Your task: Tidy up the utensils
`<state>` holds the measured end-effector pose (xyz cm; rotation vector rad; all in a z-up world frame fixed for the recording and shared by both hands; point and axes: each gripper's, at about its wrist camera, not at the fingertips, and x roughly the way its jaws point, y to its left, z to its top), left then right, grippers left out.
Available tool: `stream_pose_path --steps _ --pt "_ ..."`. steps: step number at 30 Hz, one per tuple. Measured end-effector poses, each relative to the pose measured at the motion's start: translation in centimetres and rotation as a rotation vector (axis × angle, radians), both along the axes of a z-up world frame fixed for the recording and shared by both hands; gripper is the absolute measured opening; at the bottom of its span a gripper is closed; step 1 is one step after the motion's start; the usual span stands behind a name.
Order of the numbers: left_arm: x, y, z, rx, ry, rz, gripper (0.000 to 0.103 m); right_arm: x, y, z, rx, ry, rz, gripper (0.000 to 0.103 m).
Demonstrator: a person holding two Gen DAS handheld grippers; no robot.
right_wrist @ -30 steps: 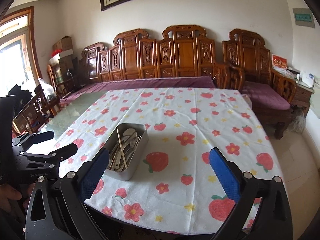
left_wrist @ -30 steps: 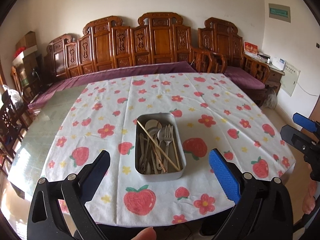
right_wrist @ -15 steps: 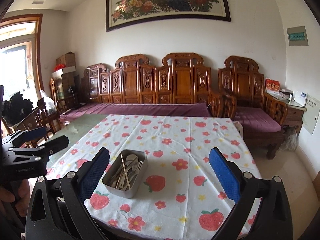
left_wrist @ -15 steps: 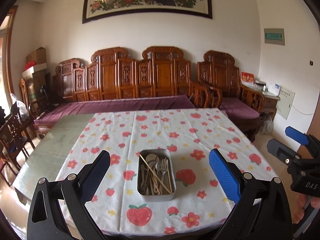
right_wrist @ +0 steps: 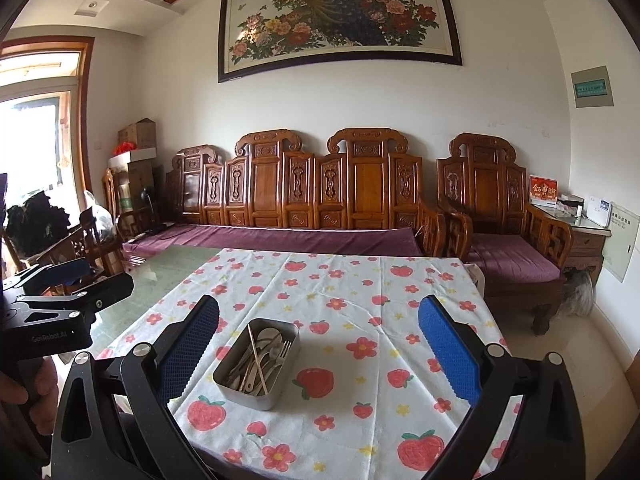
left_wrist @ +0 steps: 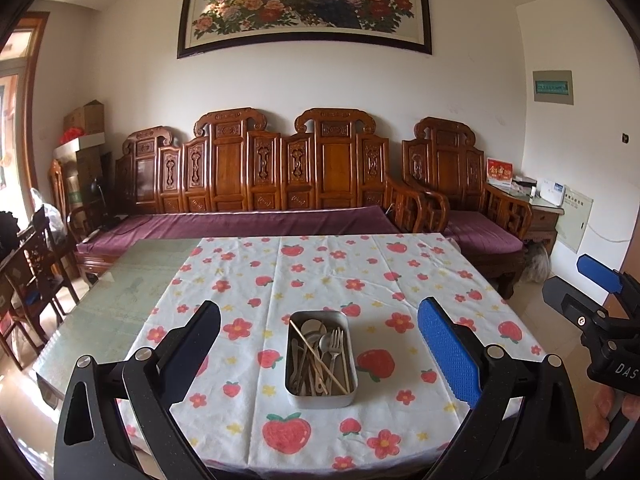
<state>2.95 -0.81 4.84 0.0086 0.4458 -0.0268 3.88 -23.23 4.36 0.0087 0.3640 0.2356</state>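
Observation:
A metal tin (left_wrist: 320, 394) near the table's front edge holds several utensils: spoons, a fork (left_wrist: 335, 344) and chopsticks (left_wrist: 318, 356). It also shows in the right wrist view (right_wrist: 256, 392). My left gripper (left_wrist: 319, 354) is open and empty, held back from the table with the tin between its fingers in view. My right gripper (right_wrist: 319, 354) is open and empty, held back too, with the tin toward its left finger. Each gripper shows in the other's view, the right one (left_wrist: 600, 300) and the left one (right_wrist: 68, 284).
The table wears a strawberry and flower tablecloth (left_wrist: 340, 272); its left part is bare green glass (left_wrist: 132, 284). A carved wooden sofa (left_wrist: 280, 184) with purple cushions stands behind. Wooden chairs (left_wrist: 28, 272) stand at the left.
Both grippers have pulled back and tilted up, so the tin looks smaller and farther, and the wall painting has come into view. Both stay open.

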Motion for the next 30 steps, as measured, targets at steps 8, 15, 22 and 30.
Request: stream_pose_path --steps 8,15,22,30 --pt "0.28 -0.27 -0.3 0.004 0.007 -0.006 0.095 0.09 0.05 -0.25 -0.003 0.001 -0.007 0.1" --pt "0.33 -0.36 -0.37 0.005 0.007 -0.007 0.095 0.06 -0.07 -0.36 -0.002 0.002 -0.007 0.1" --pt "0.39 -0.24 -0.6 0.007 0.007 -0.007 0.095 0.15 -0.28 -0.52 -0.002 0.005 -0.008 0.1" --pt "0.41 -0.27 -0.75 0.005 0.007 -0.009 0.095 0.17 -0.51 -0.72 -0.002 0.005 -0.006 0.1"
